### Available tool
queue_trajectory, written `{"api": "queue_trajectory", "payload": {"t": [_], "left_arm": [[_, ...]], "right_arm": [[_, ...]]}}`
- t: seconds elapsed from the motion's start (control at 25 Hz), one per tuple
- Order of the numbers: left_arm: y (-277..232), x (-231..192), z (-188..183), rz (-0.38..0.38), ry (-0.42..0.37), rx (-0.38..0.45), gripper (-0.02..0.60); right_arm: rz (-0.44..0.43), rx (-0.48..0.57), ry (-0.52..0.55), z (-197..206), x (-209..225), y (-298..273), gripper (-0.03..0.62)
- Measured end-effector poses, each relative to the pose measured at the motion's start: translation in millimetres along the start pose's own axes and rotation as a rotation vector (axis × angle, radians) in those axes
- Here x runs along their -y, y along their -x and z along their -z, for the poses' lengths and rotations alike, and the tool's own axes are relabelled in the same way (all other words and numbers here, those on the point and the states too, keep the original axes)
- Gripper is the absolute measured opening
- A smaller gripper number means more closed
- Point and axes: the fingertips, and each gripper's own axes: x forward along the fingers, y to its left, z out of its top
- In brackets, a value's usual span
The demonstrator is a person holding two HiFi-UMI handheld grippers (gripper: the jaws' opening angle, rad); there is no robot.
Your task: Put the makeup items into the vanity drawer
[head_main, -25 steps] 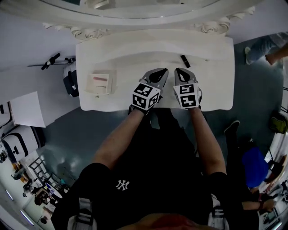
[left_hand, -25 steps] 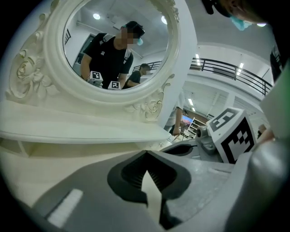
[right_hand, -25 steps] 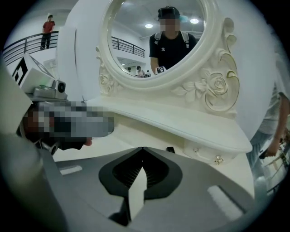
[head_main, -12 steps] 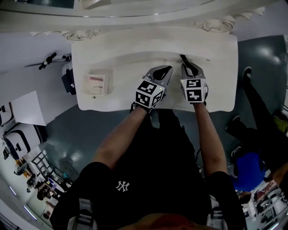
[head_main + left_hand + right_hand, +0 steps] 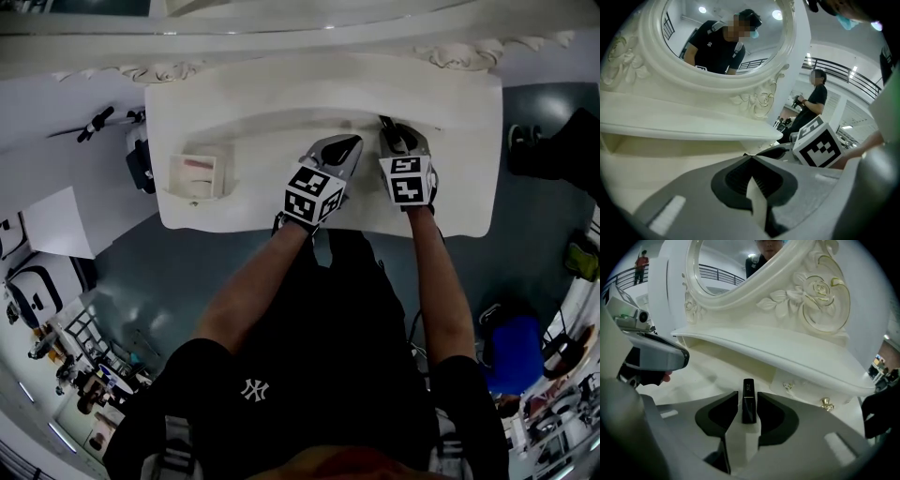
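Note:
A black lipstick tube (image 5: 748, 405) lies on the white vanity top (image 5: 234, 131), pointing toward the back. My right gripper (image 5: 748, 394) is open, with one jaw on each side of the tube and a thin gap at either side. The head view shows only the far end of the lipstick (image 5: 382, 121) past the right gripper (image 5: 392, 133). My left gripper (image 5: 348, 143) rests just left of it, shut with nothing held; in its own view the left gripper (image 5: 751, 158) has its tips together. A small closed drawer with a gold knob (image 5: 827, 402) sits under the vanity shelf.
A small pink and white box (image 5: 198, 174) stands at the table's left. The ornate mirror frame (image 5: 806, 291) and a shelf (image 5: 778, 357) rise behind the lipstick. People stand on the floor around the vanity.
My right gripper has moved forward along the table until its jaws straddle the lipstick. The left gripper has hardly moved.

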Motion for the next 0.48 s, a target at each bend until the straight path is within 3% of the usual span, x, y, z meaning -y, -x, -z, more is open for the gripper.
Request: {"api": "queue_trajectory", "payload": {"t": [0.48], "left_arm": [[20,-11,2,-0.035,0.012,0.023,0.0]], "right_arm": [[-0.016,-0.039,0.017,7,-2,-4,0.123]]}}
